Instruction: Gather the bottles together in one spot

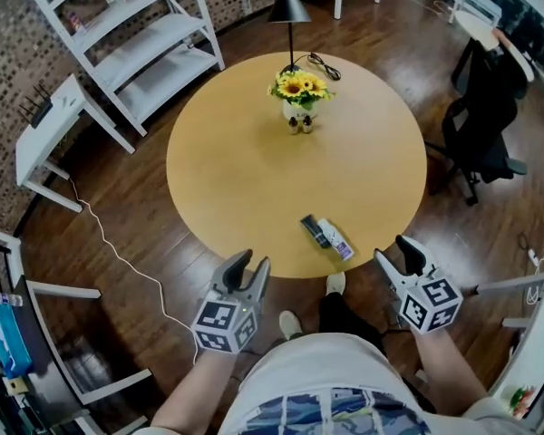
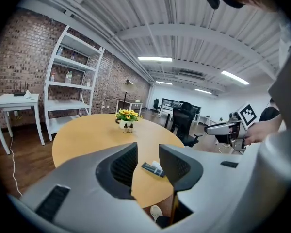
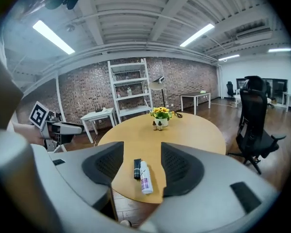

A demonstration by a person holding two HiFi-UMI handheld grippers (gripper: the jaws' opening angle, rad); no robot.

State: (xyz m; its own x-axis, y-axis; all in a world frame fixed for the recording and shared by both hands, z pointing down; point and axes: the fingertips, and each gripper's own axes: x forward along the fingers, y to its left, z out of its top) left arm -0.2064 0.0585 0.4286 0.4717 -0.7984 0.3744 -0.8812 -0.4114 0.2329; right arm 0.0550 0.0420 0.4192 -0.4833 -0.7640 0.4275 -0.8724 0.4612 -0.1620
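Wooden table (image 1: 227, 188), left claw (image 1: 251, 266) and right claw (image 1: 394, 252) both empty, off its near edge.
I read my left jaws as partly apart and my right jaws as spread wide; neither claw holds or touches anything. A dark bottle (image 1: 314, 230) and a white bottle (image 1: 336, 241) lie side by side, touching, near the table's near edge, roughly between the two claws. Two small bottles (image 1: 300, 125) stand upright just in front of the vase (image 1: 296, 109) at the far side.
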